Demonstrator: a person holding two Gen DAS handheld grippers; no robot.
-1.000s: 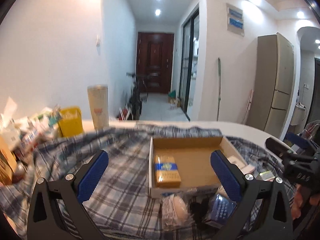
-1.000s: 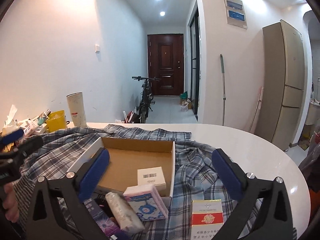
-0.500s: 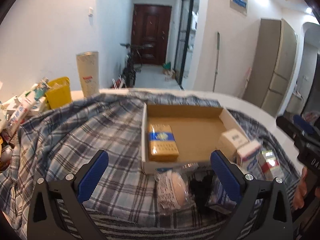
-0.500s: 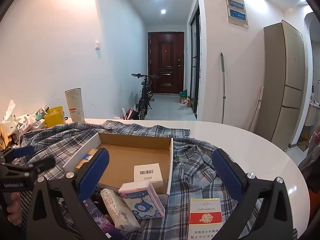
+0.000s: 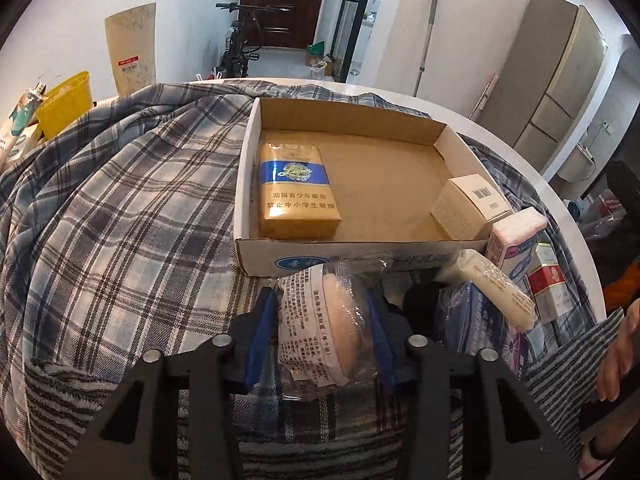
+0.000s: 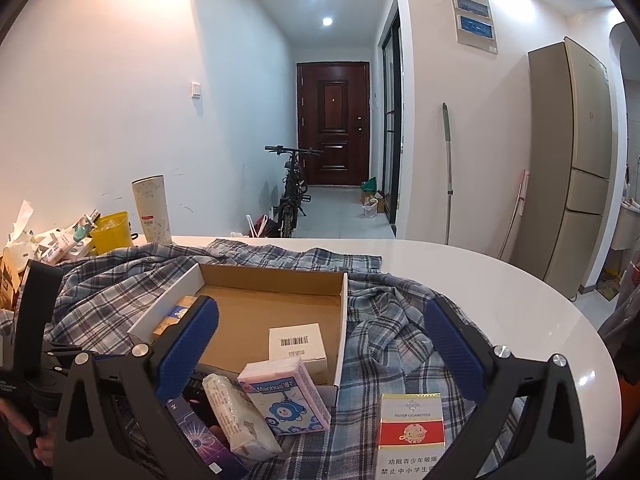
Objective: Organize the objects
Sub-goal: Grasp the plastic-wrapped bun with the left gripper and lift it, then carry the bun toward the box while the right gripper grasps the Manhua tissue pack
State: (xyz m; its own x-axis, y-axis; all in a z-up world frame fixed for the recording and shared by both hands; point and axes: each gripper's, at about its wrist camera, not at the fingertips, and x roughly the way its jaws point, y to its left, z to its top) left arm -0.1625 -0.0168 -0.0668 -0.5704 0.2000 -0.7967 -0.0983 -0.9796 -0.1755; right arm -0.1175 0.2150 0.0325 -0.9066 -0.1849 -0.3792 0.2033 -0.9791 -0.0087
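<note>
An open cardboard box point(image 5: 456, 148) point(image 6: 340, 312) sits on a plaid cloth point(image 5: 120, 208). It holds a gold and blue cigarette pack point(image 5: 296, 188) at its left and a small white barcoded box point(image 5: 472, 204) point(image 6: 298, 344) at its right. My left gripper point(image 5: 322, 316) is shut on a clear packet with a pale round bun point(image 5: 324, 328), just in front of the box. My right gripper point(image 6: 320, 328) is open and empty above a pink tissue pack point(image 6: 284, 396), a white wrapped roll point(image 6: 236, 416) and a red and white cigarette pack point(image 6: 412, 432).
A purple box point(image 5: 476, 324) and a black object point(image 5: 420, 300) lie beside the packet. A yellow tub point(image 5: 64, 100), a tall paper tube point(image 5: 132, 48) and cluttered packages point(image 6: 52, 244) stand at the back left. The round white table point(image 6: 500, 292) shows bare at the right.
My left gripper moved down and forward and closed on the bun packet; it was open before. My right gripper stayed open and shifted only slightly.
</note>
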